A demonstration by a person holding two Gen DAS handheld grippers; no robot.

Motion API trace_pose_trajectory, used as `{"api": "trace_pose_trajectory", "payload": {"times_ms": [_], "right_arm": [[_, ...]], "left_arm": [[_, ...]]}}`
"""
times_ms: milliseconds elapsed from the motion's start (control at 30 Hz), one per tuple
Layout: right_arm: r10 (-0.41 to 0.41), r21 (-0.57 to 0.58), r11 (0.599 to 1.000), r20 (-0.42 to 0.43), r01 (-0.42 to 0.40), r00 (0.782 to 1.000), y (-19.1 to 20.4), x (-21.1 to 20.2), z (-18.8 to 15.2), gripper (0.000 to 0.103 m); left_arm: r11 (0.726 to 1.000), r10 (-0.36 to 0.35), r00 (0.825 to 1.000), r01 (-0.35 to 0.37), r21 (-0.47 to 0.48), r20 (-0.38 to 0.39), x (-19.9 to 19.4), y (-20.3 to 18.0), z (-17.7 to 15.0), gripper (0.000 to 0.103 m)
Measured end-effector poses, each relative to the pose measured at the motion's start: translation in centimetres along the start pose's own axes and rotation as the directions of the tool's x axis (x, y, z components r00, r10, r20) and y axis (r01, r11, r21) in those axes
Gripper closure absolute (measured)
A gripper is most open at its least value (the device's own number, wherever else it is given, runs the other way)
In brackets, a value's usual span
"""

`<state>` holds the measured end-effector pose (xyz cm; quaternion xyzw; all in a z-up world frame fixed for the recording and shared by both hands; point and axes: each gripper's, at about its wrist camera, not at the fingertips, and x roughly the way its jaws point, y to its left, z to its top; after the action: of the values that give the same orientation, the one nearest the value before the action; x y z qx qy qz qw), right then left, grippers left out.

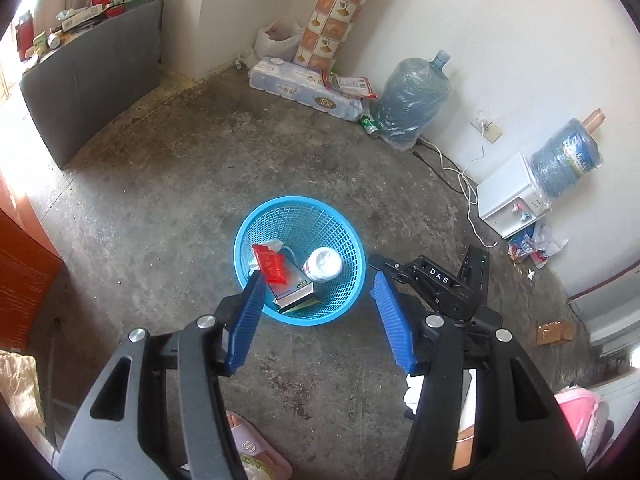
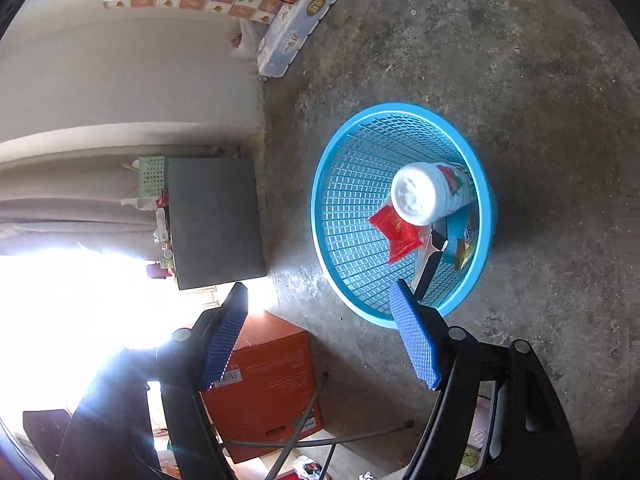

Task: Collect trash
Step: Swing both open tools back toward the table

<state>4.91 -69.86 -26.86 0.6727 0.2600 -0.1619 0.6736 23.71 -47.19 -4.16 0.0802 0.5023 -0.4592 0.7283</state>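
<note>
Below both grippers stood a blue mesh basket (image 1: pixel 344 240) on the bare concrete floor (image 1: pixel 160 184), and the trash lay inside it. A red packet (image 1: pixel 273 265) leaned against the basket's left inner wall, over a small box (image 1: pixel 298 294) with a dark open end. To the right of these a white bottle (image 1: pixel 323 265) lay tilted, its round base turned up toward the cameras. From the right wrist view the same bottle (image 2: pixel 430 193) rested above the red packet (image 2: pixel 398 234), with a blue-and-yellow wrapper (image 2: pixel 464 240) tucked against the basket's (image 2: pixel 348 184) right wall.

The left gripper (image 1: pixel 318 284) hung above the near rim of the basket, its blue pads spread apart with nothing between them. No earlier picture showed what it had carried. The right gripper (image 2: pixel 320 298) was also spread wide and empty, its right pad over the basket's near rim and its left pad out over the floor. Part of its black body showed in the left wrist view, just right of the basket.

Farther off, along the wall, lay a pack of tissue rolls (image 1: pixel 304 86), a wrapped water jug (image 1: pixel 412 100) and a white dispenser (image 1: pixel 512 196). An orange carton (image 2: pixel 264 384) sat near the right gripper.
</note>
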Motion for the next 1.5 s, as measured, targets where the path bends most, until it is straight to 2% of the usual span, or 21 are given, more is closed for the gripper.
{"api": "trace_pose_trajectory", "payload": {"times_ms": [167,200,300,400,567,700,800,933,1033,1100,1167,1233,1367,1400,1500], "right_arm": [[-0.009,-0.142,0.99,-0.009,0.008,1.0,1.5,-5.4,-5.0,0.032],[-0.009,-0.177,0.984,-0.012,0.006,1.0,2.0,-6.4,-6.1,0.032],[-0.02,-0.283,0.959,-0.015,0.015,1.0,3.7,-9.2,-9.8,0.032],[-0.048,-0.382,0.923,-0.006,0.042,0.999,5.6,-11.5,-13.3,0.032],[-0.078,-0.528,0.848,-0.024,0.053,0.997,9.8,-13.0,-18.7,0.031],[-0.047,-0.616,0.787,-0.088,-0.017,0.995,13.5,-13.3,-23.5,0.027],[-0.038,-0.671,0.738,-0.146,-0.07,0.989,15.7,-13.1,-27.2,0.026],[-0.05,-0.715,0.684,-0.24,-0.142,0.97,18.3,-11.8,-32.0,0.026],[-0.074,-0.74,0.644,-0.311,-0.193,0.947,20.1,-10.3,-35.2,0.026],[-0.088,-0.747,0.627,-0.351,-0.222,0.932,21.1,-9.4,-37.2,0.026],[-0.098,-0.751,0.614,-0.379,-0.244,0.92,21.8,-8.5,-38.9,0.026],[-0.106,-0.755,0.602,-0.399,-0.261,0.911,22.6,-7.5,-40.4,0.026],[-0.127,-0.758,0.584,-0.438,-0.29,0.89,23.5,-5.7,-43.0,0.026],[-0.137,-0.76,0.581,-0.443,-0.291,0.886,23.7,-5.1,-43.5,0.026],[-0.163,-0.768,0.571,-0.451,-0.289,0.877,24.0,-3.8,-44.5,0.026]], "left_arm": [[0.997,-0.022,0.994,0.013,0.081,0.107,-7.9,-2.2,-3.5,0.044],[0.995,-0.03,0.991,0.018,0.094,0.132,-9.6,-2.6,-4.4,0.041],[0.993,-0.048,0.977,0.024,0.115,0.21,-14.5,-3.0,-7.5,0.034],[0.994,-0.039,0.957,0.007,0.113,0.288,-18.9,-2.7,-11.1,0.032],[0.994,0.021,0.919,-0.063,0.095,0.394,-24.8,-1.0,-17.0,0.032],[0.992,0.073,0.886,-0.113,0.059,0.459,-28.8,1.4,-21.8,0.031],[0.99,0.125,0.859,-0.138,-0.011,0.497,-31.7,4.2,-25.3,0.03],[0.974,0.222,0.809,-0.164,-0.154,0.544,-35.5,9.5,-29.8,0.03],[0.934,0.332,0.778,-0.192,-0.302,0.533,-37.6,14.6,-32.5,0.03],[0.892,0.396,0.761,-0.188,-0.411,0.513,-38.9,18.5,-34.3,0.03],[0.84,0.445,0.754,-0.165,-0.517,0.483,-39.9,22.8,-35.8,0.03],[0.786,0.48,0.756,-0.146,-0.6,0.445,-40.5,27.3,-36.8,0.03],[0.663,0.561,0.774,-0.208,-0.719,0.294,-40.0,36.1,-37.5,0.031],[0.641,0.566,0.782,-0.219,-0.735,0.261,-39.8,37.9,-37.5,0.032],[0.599,0.597,0.779,-0.276,-0.752,0.19,-39.4,42.0,-36.9,0.032]]}}
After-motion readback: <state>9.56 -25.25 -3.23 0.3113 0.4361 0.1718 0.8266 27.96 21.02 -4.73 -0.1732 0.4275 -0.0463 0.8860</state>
